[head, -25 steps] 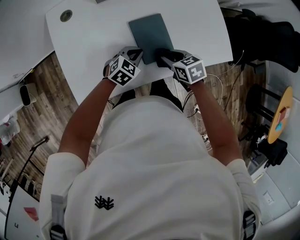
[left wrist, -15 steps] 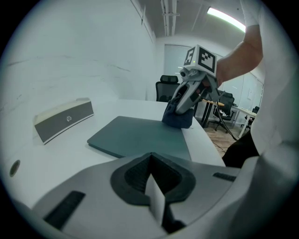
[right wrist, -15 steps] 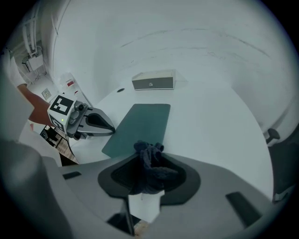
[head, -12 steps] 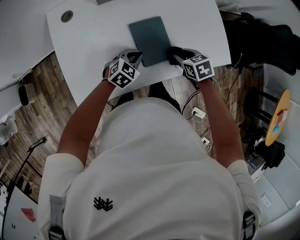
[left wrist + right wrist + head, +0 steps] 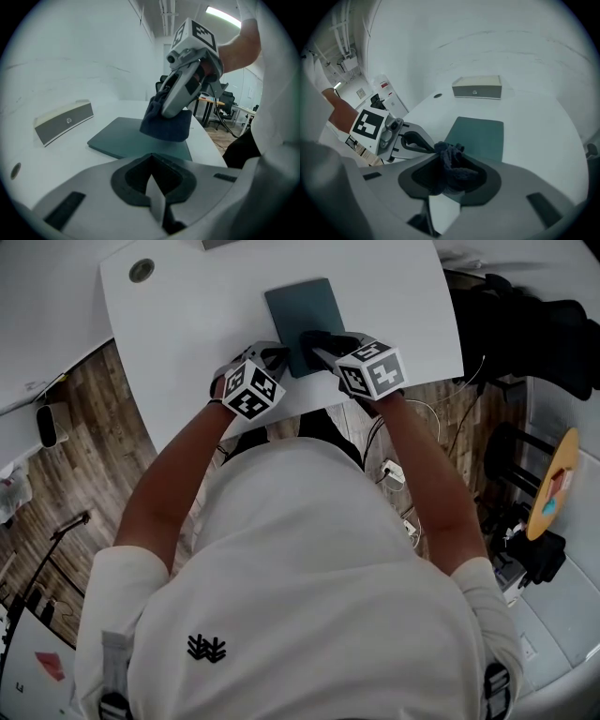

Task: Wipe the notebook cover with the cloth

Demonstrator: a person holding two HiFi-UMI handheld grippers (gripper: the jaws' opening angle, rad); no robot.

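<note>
Right gripper view first, and nearest to us: the right gripper (image 5: 449, 185) is clamped on a bunched dark blue cloth (image 5: 452, 161). It looks soft, light and easily crumpled, so we judge it best held by its gathered top, with the loose fold left to drag. Just beside it, the left gripper (image 5: 432, 148) has its jaws together on nothing, with its tips at the near left edge of the teal notebook (image 5: 480, 136). We cannot tell whether they press it. The notebook lies closed and flat on the white table (image 5: 543, 140), its long axis running away from us and its far end leaning slightly left. We judge it thin, stiff and liable to slide, so pinning a near corner suits. Beyond stands a grey box (image 5: 477, 87).
</note>
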